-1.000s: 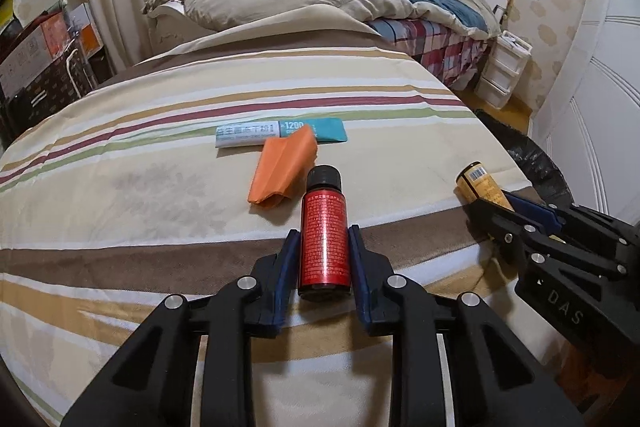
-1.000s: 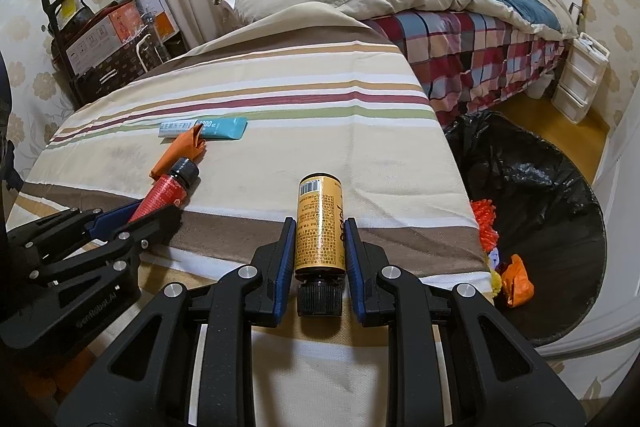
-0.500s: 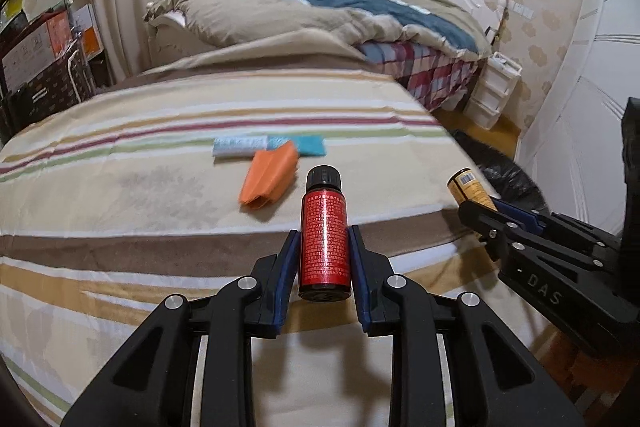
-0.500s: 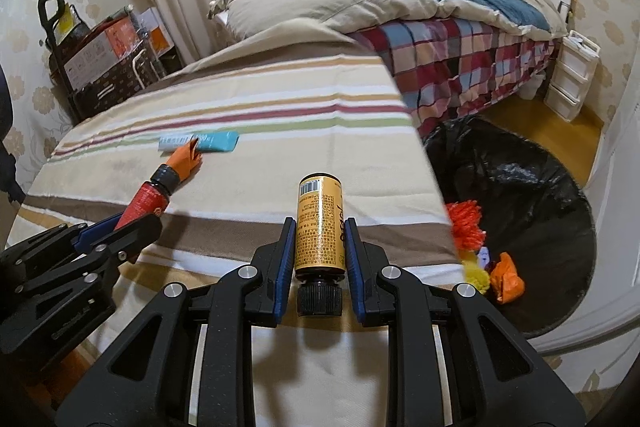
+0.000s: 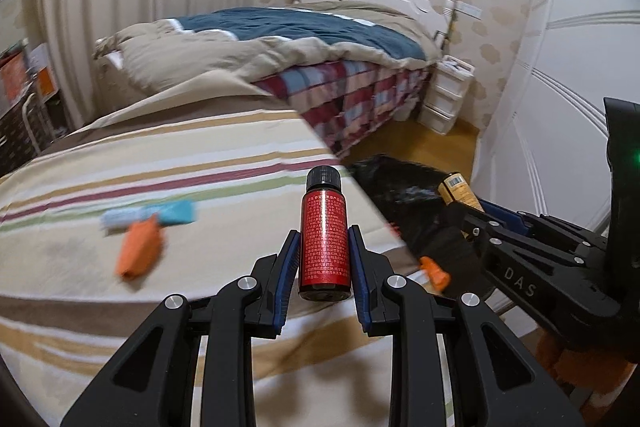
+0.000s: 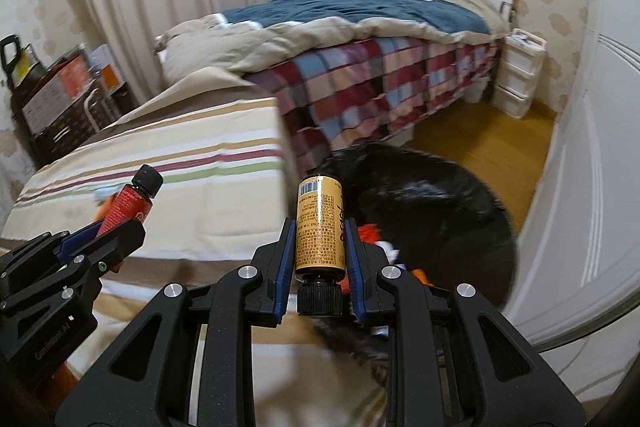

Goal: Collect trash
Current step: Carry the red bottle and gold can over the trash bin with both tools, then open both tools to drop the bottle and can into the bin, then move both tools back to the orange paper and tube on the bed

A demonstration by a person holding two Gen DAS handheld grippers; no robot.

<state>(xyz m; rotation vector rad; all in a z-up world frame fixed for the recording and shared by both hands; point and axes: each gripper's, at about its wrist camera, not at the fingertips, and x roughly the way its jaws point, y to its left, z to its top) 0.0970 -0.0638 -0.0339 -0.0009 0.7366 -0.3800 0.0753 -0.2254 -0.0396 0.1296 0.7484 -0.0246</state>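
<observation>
My left gripper (image 5: 323, 247) is shut on a small red bottle (image 5: 323, 239) with a black cap, held above the right edge of the striped bed (image 5: 160, 195). My right gripper (image 6: 319, 239) is shut on a small yellow bottle (image 6: 319, 227), cap toward me, held over the near rim of the black trash bag (image 6: 440, 211). The bag holds orange and white scraps (image 6: 372, 233). An orange wrapper (image 5: 138, 253) and a blue-white packet (image 5: 148, 217) lie on the bed. Each gripper shows in the other's view: the right (image 5: 472, 207), the left (image 6: 116, 215).
A second bed with a plaid cover (image 6: 380, 99) stands behind the bag. A white drawer unit (image 6: 520, 83) is by the headboard. A white door (image 6: 592, 147) is at the right. Boxes and a rack (image 6: 60, 99) are at the far left.
Both grippers have swung right with their bottles, from over the striped bed toward the trash bag. The right gripper has passed the bed's edge and is now over the bag.
</observation>
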